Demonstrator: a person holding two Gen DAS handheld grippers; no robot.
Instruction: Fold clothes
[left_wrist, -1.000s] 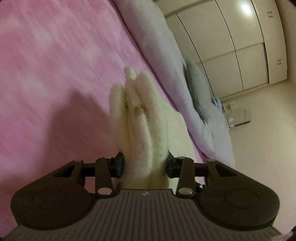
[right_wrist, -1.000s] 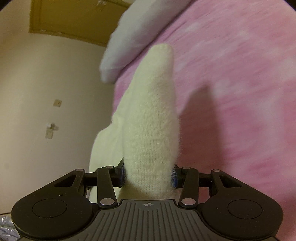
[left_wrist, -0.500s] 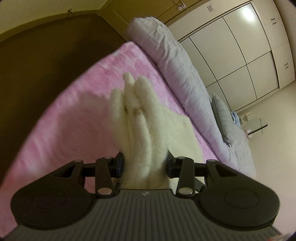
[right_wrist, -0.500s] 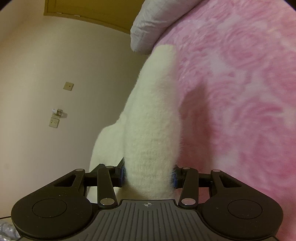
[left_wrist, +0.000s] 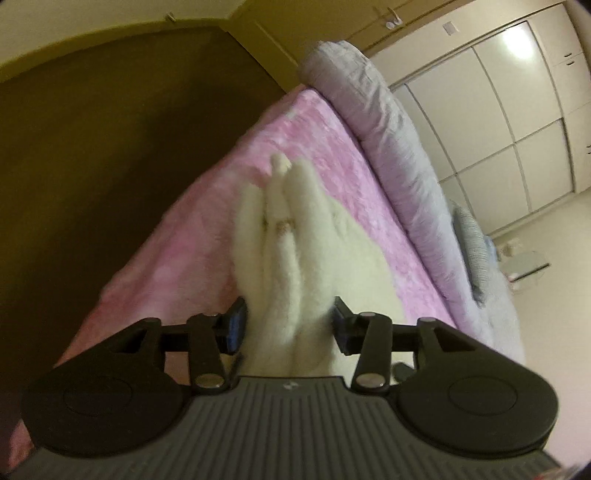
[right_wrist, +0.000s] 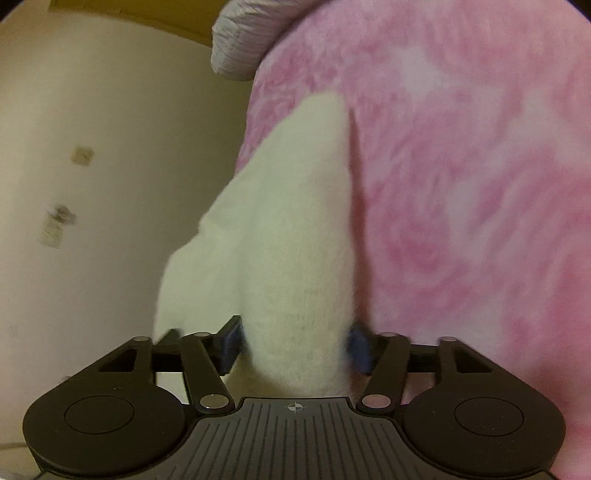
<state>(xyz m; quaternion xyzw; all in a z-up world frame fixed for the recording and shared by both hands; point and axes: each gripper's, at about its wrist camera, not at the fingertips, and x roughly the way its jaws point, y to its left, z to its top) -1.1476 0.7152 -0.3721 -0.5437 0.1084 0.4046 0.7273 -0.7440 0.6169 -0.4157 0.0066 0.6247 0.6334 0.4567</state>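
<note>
My left gripper (left_wrist: 288, 325) and right gripper (right_wrist: 293, 341) have just been opening; the fluffy cream-white knitted garment (left_wrist: 295, 258) sits bunched between both jaws, pads barely clear, lying over the pink plush blanket (right_wrist: 461, 184).

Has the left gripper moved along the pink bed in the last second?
Yes. The left gripper, white fuzzy garment between its just-opened jaws, has pulled back toward the pink blanket's edge; the blanket filled the view before, and now its far edge and dark wall show.
</note>
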